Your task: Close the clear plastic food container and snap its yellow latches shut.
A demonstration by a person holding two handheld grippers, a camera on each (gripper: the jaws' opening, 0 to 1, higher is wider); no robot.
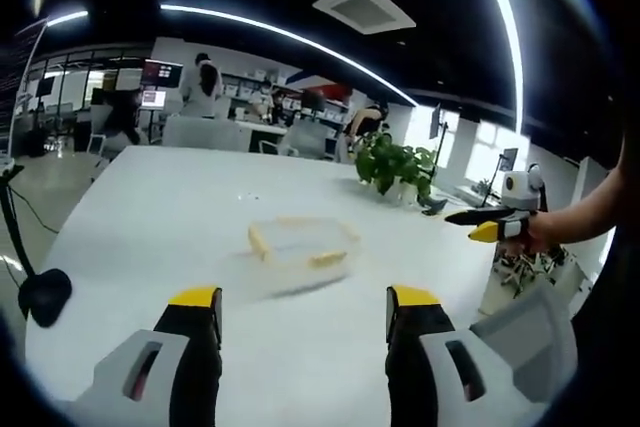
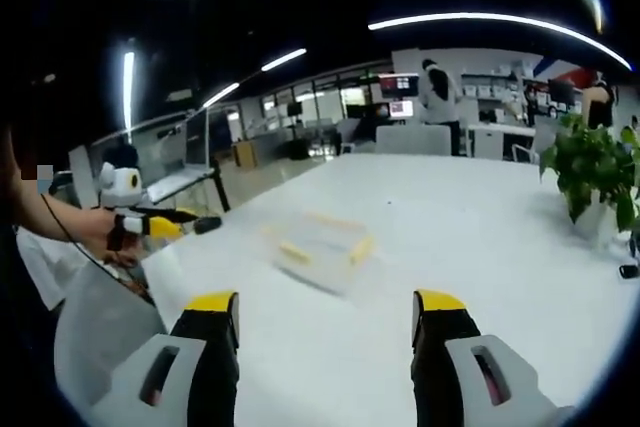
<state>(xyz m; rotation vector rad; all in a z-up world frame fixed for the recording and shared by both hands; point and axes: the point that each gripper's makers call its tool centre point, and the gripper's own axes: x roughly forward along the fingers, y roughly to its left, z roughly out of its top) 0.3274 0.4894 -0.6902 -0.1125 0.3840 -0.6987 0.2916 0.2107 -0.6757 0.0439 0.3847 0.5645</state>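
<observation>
**Container on the worktop, both grippers spread wide and empty**

Container (image 1: 300, 247), clear plastic with yellow latches (image 1: 328, 259) along its sides, lies flat on the white worktop (image 1: 150, 237), well apart from both grippers and roughly mid-surface, away from every edge. Its outline is blurred, so whether the lid sits fully down cannot be told.

Nearest in the left gripper view, the left gripper (image 1: 304, 312) has its two yellow-tipped jaws standing far apart with nothing between them; they touch nothing, and the container lies beyond the gap, roughly centred between the jaws. In the right gripper view, the right gripper (image 2: 325, 315) is likewise spread wide and empty, the container (image 2: 318, 247) lying ahead of the gap.

In the left gripper view, the right gripper (image 1: 492, 226) shows off the worktop's right edge, held in a person's hand (image 1: 540, 232); whether its jaws are parted there is too small to tell. In the right gripper view, the left gripper (image 2: 170, 224) appears off the left edge, also hand-held.

Farther on, a potted plant (image 1: 398, 167) stands near the worktop's far right corner. A black cable (image 1: 25, 247) hangs at the left edge. Beyond are office desks, monitors (image 1: 160, 74) and several people (image 1: 203, 87), under long ceiling light strips (image 1: 290, 39).
</observation>
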